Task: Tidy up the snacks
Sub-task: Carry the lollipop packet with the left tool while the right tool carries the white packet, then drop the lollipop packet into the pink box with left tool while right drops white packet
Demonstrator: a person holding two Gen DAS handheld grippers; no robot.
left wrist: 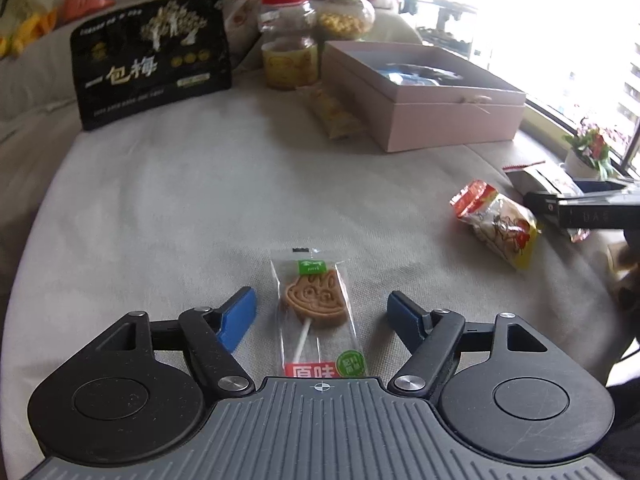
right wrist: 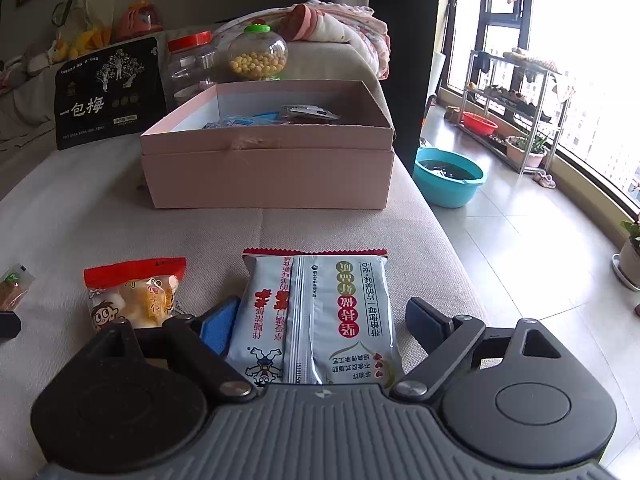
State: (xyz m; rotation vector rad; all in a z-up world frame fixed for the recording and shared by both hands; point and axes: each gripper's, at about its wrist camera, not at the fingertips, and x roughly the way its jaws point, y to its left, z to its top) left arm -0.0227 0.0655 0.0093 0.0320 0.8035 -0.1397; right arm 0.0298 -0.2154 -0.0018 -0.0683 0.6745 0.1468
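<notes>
A wrapped cookie lollipop (left wrist: 314, 294) lies flat on the beige cushion between the blue pads of my left gripper (left wrist: 320, 298), which is open with both pads clear of the wrapper. My right gripper (right wrist: 323, 306) is open around a silver-blue snack pack (right wrist: 320, 312) lying seam-up; the left pad sits at the pack's edge, the right pad stands apart. A red-and-yellow snack bag (right wrist: 132, 296) lies just left of it. The open pink box (right wrist: 268, 176) farther back holds several packets.
A black pouch (left wrist: 152, 60), a red-lidded jar (left wrist: 288, 40) and a green-lidded jar (left wrist: 346, 16) stand at the back. Yellow packets (left wrist: 332, 112) lie beside the box. The cushion's right edge drops to a tiled floor with a teal basin (right wrist: 448, 176).
</notes>
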